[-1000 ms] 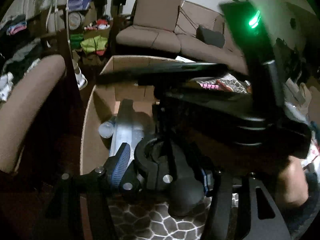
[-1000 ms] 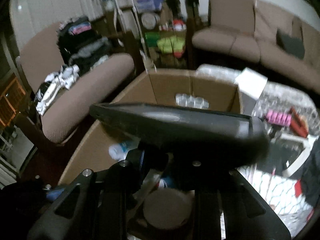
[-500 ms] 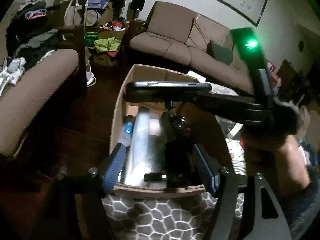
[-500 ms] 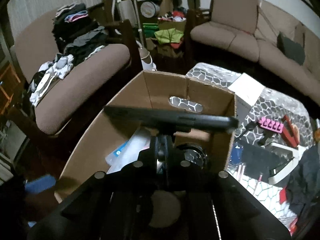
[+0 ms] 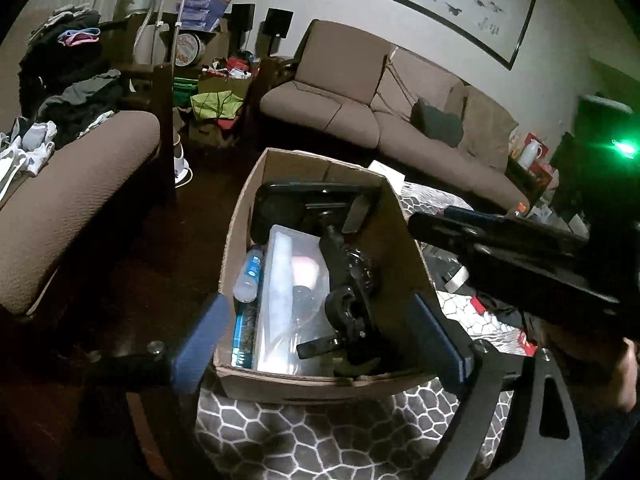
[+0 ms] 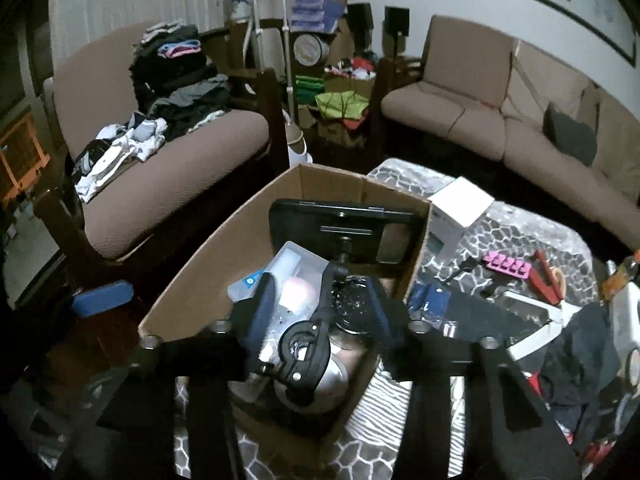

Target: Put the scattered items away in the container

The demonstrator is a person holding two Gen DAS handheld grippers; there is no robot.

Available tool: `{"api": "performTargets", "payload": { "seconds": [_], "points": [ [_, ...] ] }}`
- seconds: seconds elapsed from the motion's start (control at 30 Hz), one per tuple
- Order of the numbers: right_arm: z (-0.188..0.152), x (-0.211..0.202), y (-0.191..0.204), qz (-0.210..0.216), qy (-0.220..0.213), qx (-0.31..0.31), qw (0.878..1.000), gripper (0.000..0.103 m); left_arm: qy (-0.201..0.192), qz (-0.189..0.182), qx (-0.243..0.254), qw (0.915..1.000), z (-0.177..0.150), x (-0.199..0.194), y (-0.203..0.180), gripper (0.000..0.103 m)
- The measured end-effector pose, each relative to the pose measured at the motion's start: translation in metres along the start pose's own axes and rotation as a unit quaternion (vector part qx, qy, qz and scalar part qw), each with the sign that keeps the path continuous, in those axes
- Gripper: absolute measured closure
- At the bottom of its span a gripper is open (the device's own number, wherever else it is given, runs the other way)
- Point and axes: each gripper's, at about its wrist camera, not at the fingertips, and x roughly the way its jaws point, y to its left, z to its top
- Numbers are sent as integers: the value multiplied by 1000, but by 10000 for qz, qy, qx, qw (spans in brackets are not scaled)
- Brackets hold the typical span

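The left gripper [image 5: 320, 332] hangs with its blue-padded fingers [image 5: 202, 338] spread wide, nothing between them; the right gripper [image 6: 318, 308] is likewise parted and empty; a hand [image 5: 596, 356] grips its handle at the right.

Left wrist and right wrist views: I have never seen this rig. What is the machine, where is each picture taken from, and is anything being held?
There is no robot. A person carries a hand-held gripper in each hand, and each has a fisheye camera that looks out along its two blue-padded fingers. One picture looks along the left hand-held gripper, the other along the right hand-held gripper. Both point down at a cardboard box on a patterned cloth. In the box lie a black clamp mount, a clear plastic tub and a water bottle. Both pairs of fingers stand apart and appear to hold nothing. A pink item and a white carton lie outside the box.
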Motion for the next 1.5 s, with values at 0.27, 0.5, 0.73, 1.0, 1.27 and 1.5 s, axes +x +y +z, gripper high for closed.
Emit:
{"api": "performTargets", "payload": {
  "seconds": [0.27,0.5,0.73,1.0,1.27,1.5],
  "points": [
    [-21,-63,0,-110,-377,-174,9991,49,-133,179,469,9987,-14,-9,-20,10],
    [-53,-115,-25,-284,-577,-81,9979,45,-203,37,682,9975,-30,-14,-45,10],
    [-107,-143,-99,-549,-610,562,9950,43,-522,-156,1015,9933,-52,-17,-97,10],
    [-168,-160,-200,-714,-552,1650,9822,42,-108,-603,1338,9891,-62,16,-156,10],
    [-223,-168,-250,-839,-157,2008,9759,43,230,-614,1516,9863,-73,59,-200,10],
    [-251,-160,-262,-839,323,2112,9733,43,667,-834,1625,9809,-99,95,-209,10]
  ]
}}
